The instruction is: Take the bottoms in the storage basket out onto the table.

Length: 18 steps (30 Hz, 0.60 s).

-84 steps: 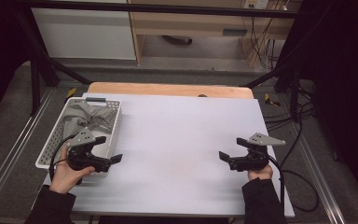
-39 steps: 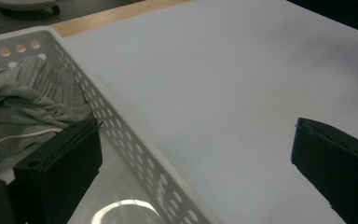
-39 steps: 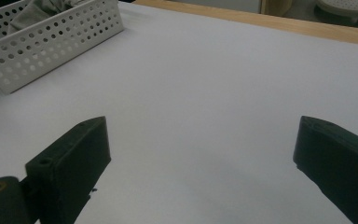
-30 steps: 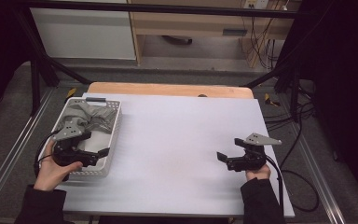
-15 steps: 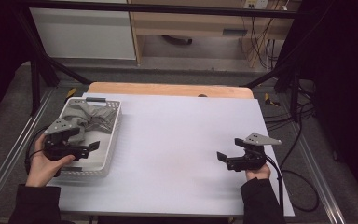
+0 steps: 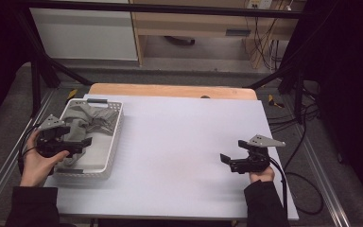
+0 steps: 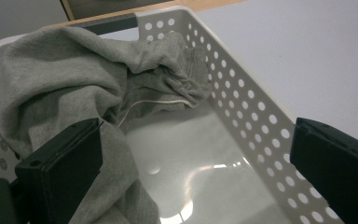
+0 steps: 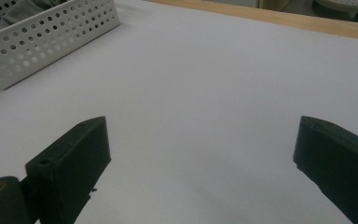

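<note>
Left gripper view: jaws of left gripper (image 7: 193, 172) spread wide over white perforated plastic basket (image 7: 242, 100), crumpled grey knit garment (image 7: 65, 79) heaped at far end, best pinched at thick fold, clear of wall; right gripper (image 6: 227, 161) released, idle on table.

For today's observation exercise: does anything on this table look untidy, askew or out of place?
Only the grey garment: it lies crumpled in a heap in the white perforated basket, bunched toward one end, with bare basket floor at the other. The left gripper hangs open over it. Nothing looks spilled or damaged.
</note>
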Tool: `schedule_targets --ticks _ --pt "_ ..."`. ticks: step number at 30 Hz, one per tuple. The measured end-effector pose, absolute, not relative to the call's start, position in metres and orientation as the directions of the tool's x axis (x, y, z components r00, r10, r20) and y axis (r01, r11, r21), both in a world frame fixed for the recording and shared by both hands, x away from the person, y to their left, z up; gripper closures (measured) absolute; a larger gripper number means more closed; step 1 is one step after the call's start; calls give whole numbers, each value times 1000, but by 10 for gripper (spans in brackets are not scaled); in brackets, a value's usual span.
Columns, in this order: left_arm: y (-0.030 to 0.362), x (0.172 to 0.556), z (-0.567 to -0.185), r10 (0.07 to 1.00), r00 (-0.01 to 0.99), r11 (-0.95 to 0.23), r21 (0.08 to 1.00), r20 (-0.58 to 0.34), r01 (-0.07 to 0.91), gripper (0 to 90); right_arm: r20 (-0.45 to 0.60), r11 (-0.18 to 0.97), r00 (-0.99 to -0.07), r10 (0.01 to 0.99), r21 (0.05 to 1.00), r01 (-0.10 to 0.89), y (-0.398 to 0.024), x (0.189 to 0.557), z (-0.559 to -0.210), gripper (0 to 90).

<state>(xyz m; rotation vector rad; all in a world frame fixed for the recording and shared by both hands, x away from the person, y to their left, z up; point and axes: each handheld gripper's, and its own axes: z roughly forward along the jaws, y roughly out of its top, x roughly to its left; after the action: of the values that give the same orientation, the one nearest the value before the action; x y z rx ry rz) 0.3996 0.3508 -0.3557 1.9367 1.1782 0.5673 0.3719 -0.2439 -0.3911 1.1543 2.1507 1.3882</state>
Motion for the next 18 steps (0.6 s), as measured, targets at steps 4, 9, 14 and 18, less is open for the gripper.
schedule_targets --ticks 4,9,14,18 --pt "350 406 -360 895 445 -289 785 19 547 29 142 199 -615 775 869 453 -244 372 -392 40" --pt "352 411 -361 901 432 -297 774 33 559 35 143 199 -614 776 869 453 -244 372 -392 40" --pt "358 416 -363 919 391 -283 758 40 588 51 139 201 -614 777 869 451 -244 372 -392 40" --pt "358 420 -366 921 385 -290 749 50 596 72 139 204 -613 778 867 455 -244 373 -393 40"
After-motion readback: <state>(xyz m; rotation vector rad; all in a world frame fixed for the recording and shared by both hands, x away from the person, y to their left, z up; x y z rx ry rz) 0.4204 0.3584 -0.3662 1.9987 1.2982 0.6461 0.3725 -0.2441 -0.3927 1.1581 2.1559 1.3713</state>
